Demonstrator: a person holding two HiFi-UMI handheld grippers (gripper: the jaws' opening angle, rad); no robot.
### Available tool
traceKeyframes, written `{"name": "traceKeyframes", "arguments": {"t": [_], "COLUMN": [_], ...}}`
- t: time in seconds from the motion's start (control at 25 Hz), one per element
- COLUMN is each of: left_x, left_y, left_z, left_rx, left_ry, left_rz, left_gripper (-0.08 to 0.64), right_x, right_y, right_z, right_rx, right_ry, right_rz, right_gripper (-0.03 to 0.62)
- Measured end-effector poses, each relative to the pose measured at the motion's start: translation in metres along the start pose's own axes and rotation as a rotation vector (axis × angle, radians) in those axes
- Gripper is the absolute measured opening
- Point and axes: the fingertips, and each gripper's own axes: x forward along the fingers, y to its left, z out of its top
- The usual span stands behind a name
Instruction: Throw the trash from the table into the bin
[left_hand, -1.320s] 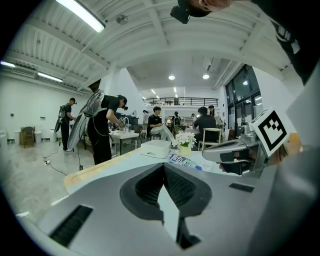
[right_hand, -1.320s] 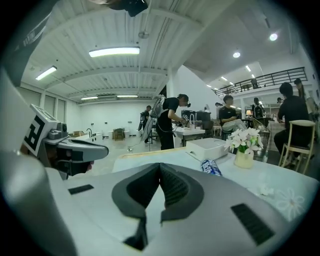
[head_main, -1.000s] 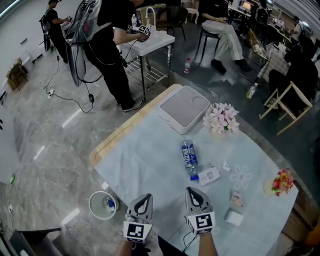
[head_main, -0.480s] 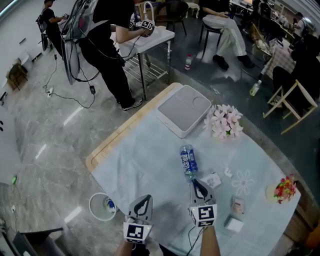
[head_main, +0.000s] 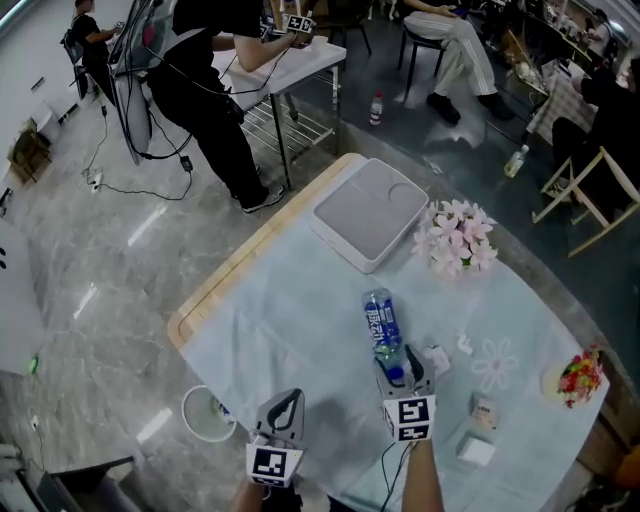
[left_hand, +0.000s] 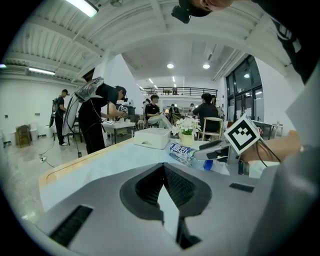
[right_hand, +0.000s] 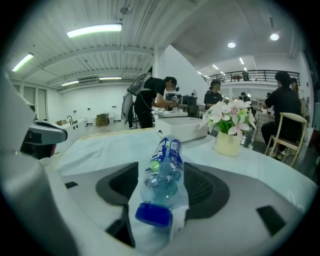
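Note:
A clear plastic bottle (head_main: 381, 322) with a blue label and blue cap lies on the pale tablecloth (head_main: 290, 300). My right gripper (head_main: 403, 370) has come up to its cap end. Its jaws have just been opening. In the right gripper view the bottle (right_hand: 162, 172) lies between the pads with a gap on both sides, so the right gripper (right_hand: 161, 192) is open. My left gripper (head_main: 284, 408) hovers near the table's front edge, shut and empty (left_hand: 162, 172). The white bin (head_main: 207, 412) stands on the floor to the left of it.
Crumpled white scraps (head_main: 437, 358), a small carton (head_main: 485, 411) and a white box (head_main: 475, 450) lie right of the bottle. A flat white box (head_main: 368, 212), a pot of pale flowers (head_main: 455, 238) and a colourful dish (head_main: 577, 372) also sit on the table. People stand and sit beyond.
My right gripper has moved forward to the bottle's cap end and its jaws have spread around it. The left gripper has hardly shifted in the picture.

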Motion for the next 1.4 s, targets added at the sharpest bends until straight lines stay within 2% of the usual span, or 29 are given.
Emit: {"name": "traceKeyframes", "arguments": {"t": [0.12,0.32,0.52,0.84,0.96,1.4], "left_x": [0.005,0.007,0.007,0.007,0.004,-0.017], "left_y": [0.000,0.002,0.007,0.018,0.021,0.035], "left_z": [-0.006,-0.015,-0.015,-0.015,-0.015,-0.010], "left_rx": [0.015,0.008,0.011,0.001,-0.009,-0.003], "left_ry": [0.012,0.036,0.041,0.037,0.039,0.004], "left_rz": [-0.019,-0.026,-0.026,-0.004,0.004,0.037], "left_gripper": [0.008,0.008,0.008,0.008,0.008,0.008], "right_x": [0.012,0.026,0.032,0.039,0.039,0.031], "right_y": [-0.004,-0.005,0.000,0.000,0.001,0.008], "right_z": [-0.002,-0.005,-0.011,-0.017,-0.016,-0.004], "right_rx": [0.007,-0.003,-0.027,-0.085,-0.078,-0.038], "right_ry": [0.021,0.104,0.184,0.256,0.261,0.217], "right_rz": [-0.002,0.008,0.016,0.007,0.004,0.006], "right_gripper": [0.323,0.360,0.370,0.370,0.347,0.339]}}
